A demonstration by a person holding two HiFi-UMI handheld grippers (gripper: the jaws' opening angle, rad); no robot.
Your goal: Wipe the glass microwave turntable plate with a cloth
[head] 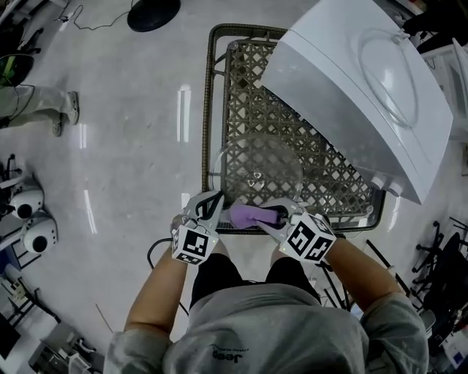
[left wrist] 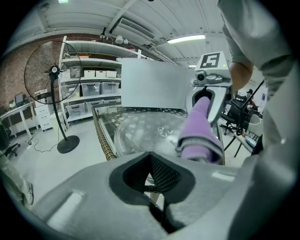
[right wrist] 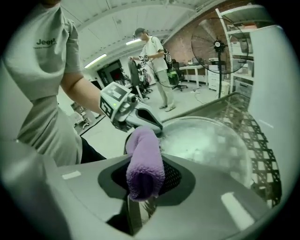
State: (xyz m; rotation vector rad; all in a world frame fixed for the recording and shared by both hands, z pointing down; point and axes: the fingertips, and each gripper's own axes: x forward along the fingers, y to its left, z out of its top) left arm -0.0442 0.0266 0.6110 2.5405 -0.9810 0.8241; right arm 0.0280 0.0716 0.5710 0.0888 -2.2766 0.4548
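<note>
The round glass turntable plate (head: 256,164) lies on the lattice top of a wicker table (head: 213,109). My left gripper (head: 212,203) is at the plate's near-left rim, and in the left gripper view the plate (left wrist: 145,129) runs into its closed jaws (left wrist: 157,180). My right gripper (head: 276,215) is shut on a folded purple cloth (head: 247,215) just off the plate's near edge. In the right gripper view the cloth (right wrist: 143,164) sticks up from the jaws (right wrist: 143,187), with the plate (right wrist: 211,145) beyond it. The cloth (left wrist: 199,131) hangs over the plate's near right side.
A white microwave (head: 365,95) covers the table's far right. A standing fan (left wrist: 55,93) is on the floor to the left, its black base (head: 153,13) beyond the table. Another person (right wrist: 154,56) stands further off. Shelving with boxes (left wrist: 93,89) lines the wall.
</note>
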